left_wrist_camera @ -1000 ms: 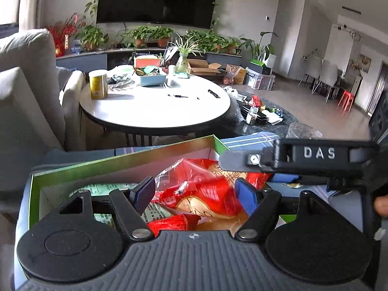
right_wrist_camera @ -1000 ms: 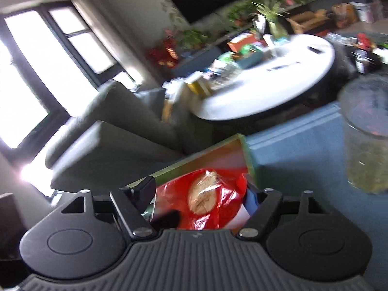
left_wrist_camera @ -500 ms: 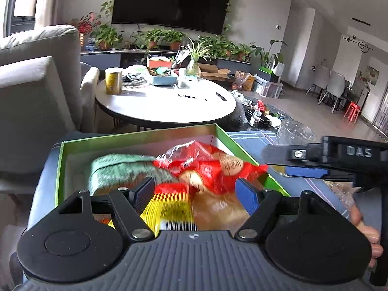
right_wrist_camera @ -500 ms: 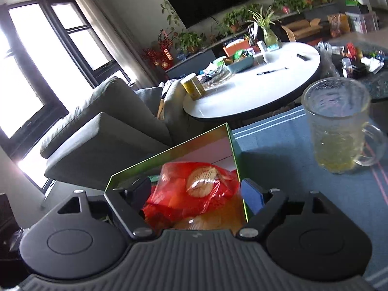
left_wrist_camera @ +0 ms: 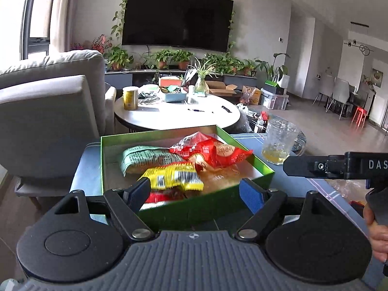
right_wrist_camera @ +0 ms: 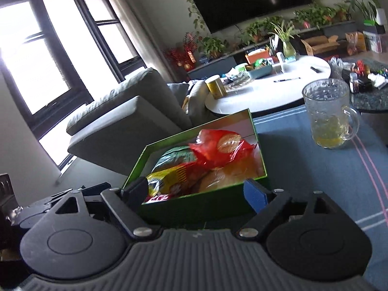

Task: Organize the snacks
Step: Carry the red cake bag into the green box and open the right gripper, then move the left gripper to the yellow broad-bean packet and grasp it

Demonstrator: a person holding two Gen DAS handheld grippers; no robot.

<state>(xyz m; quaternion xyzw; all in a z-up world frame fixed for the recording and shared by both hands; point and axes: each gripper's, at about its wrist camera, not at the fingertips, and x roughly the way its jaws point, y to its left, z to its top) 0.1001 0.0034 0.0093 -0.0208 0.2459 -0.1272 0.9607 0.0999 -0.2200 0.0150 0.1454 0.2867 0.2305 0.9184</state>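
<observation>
Green cardboard walls frame the box that sits on the blue tabletop, packed with a red packet, a yellow packet and a pale green packet. Your left hand-held gripper is opening, nothing between its fingers, near the box's front wall. Your right hand-held gripper stands apart and empty too. Far right of the box stands a glass mug.
</observation>
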